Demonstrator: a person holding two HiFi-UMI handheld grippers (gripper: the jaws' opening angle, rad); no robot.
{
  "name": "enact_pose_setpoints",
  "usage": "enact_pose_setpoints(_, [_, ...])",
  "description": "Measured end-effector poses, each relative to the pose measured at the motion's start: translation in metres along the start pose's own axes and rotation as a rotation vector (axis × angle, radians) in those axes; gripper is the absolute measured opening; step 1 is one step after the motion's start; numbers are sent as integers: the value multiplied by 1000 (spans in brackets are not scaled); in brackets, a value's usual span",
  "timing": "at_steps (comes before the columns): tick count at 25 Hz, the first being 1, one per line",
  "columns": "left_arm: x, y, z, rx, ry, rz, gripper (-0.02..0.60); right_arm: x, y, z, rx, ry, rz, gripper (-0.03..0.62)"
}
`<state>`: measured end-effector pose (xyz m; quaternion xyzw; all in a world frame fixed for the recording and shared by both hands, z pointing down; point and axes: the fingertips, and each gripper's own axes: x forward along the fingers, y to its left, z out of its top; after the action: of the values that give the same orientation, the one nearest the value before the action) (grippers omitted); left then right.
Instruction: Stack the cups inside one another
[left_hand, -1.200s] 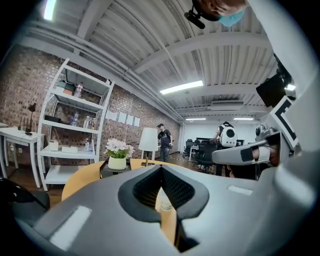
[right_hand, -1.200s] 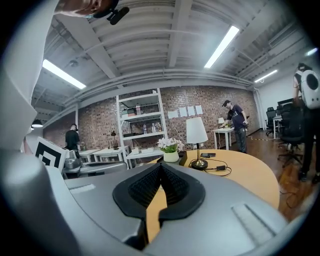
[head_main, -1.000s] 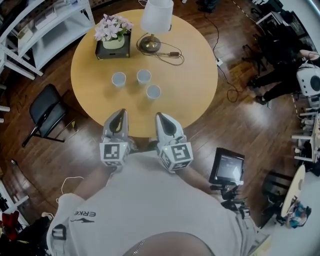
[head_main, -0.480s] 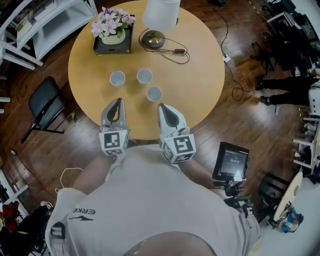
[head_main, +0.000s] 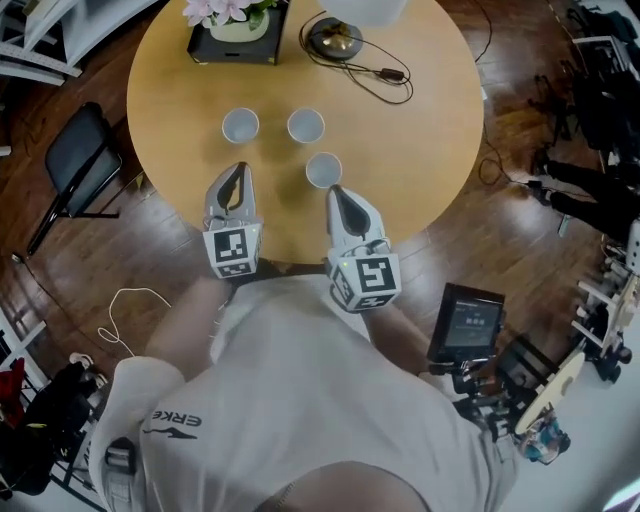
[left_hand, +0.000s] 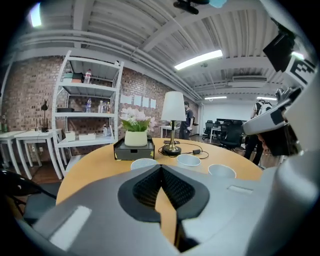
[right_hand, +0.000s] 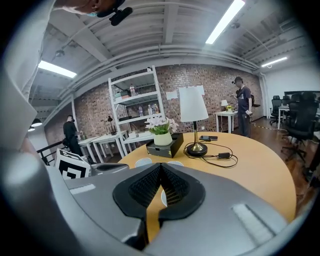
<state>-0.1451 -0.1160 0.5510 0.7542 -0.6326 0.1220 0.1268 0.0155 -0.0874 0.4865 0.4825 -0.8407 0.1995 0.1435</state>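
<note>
Head view, looking steeply down; the right gripper, jaws pressed together with nothing between them, reaches over the near edge of the round table; its tip lies just beside the nearest cup, which stands directly ahead and a shade to its left; whether they touch cannot be told; the left gripper, jaws likewise closed and empty, points at the left cup, ahead along its own line with a strip of bare wood between; the middle cup stands farther out, between the two lines of approach and just beyond the nearest cup; all three cups are upright, mouths up, long axes vertical, each apart from the others, none yet nested; on this showing the right hand is the nearer to a cup, and either gripper would have to open before it could take a wall or rim; beyond the cups, a lamp base with trailing cable and a dark box of flowers at the far edge, well apart from the cups; writing: "ERKE" on the shoulder of the person's shirt; the marker cubes bear black-and-white square patterns, no letters; the screen on a stand at lower right is too small to read
</note>
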Motion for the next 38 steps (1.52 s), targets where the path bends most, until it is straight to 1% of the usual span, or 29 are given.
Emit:
enact_pose_setpoints(8, [27,13,-45,-15,78,51,2,31,-14,-23,1,60,12,14])
enact_pose_setpoints(13, [40,19,-57,22,108,67,4,37,-17,-26,3,76,16,14])
enact_pose_setpoints(14, [43,17,-58,32,113,64,24,38,-18,-26,2,79,16,14])
enact_pose_setpoints(19, [54,13,-58,79,118,43,170,38,-21,-23,-1,77,20,14])
enact_pose_setpoints(21, [59,16,-58,87,111,45,240,40,-19,-23,-10,84,24,14])
enact_pose_setpoints(26, [74,26,-61,118,93,42,337,46,-16,-30,-10,92,20,14])
enact_pose_setpoints(28, [79,32,-65,130,96,42,365,48,-13,-35,-4,88,15,14])
enact_pose_setpoints(31, [86,35,-65,133,96,50,388,48,-15,-38,3,88,11,14])
enact_pose_setpoints(35, [97,35,-51,135,78,62,391,46,-24,-35,13,88,4,14])
enact_pose_setpoints(38, [102,36,-42,152,54,72,391,45,-25,-32,9,96,6,14])
